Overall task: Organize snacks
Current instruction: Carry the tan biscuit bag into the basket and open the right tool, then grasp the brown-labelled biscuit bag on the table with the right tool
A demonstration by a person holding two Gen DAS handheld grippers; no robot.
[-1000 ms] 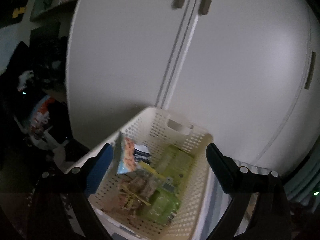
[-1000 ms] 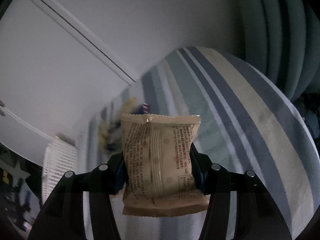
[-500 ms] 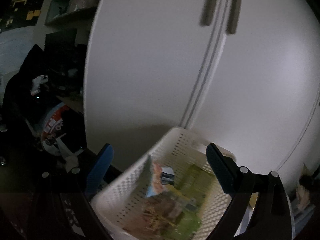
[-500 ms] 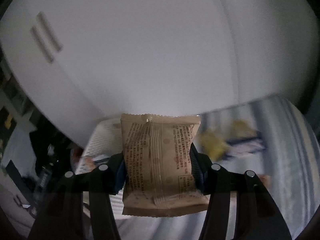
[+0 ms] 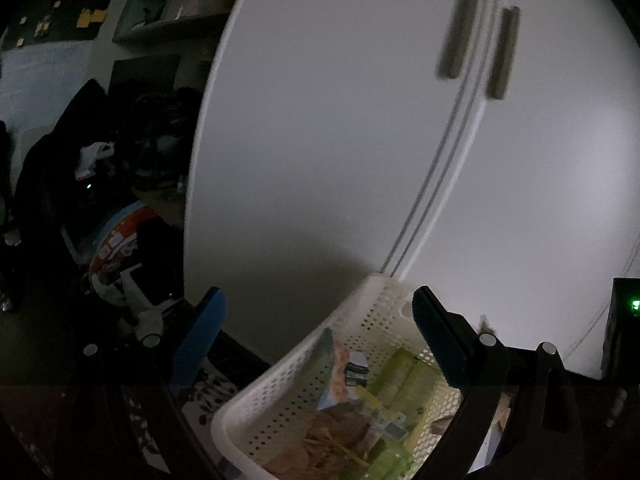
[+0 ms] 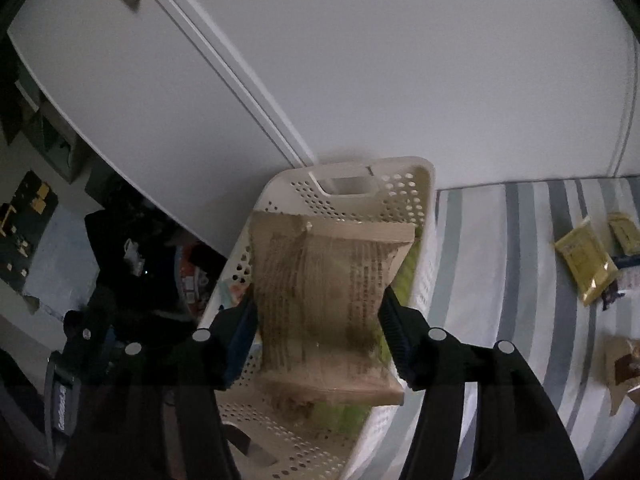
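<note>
Tan snack packet (image 6: 324, 312) between right gripper (image 6: 320, 332) fingers, above basket (image 6: 424, 264).

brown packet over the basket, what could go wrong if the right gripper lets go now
The brown packet hangs in the right gripper over the white basket, toward its wall beside the striped bed; released, it might catch the rim and slide out. The basket already holds packets, so it may land on top and sit high.
</note>
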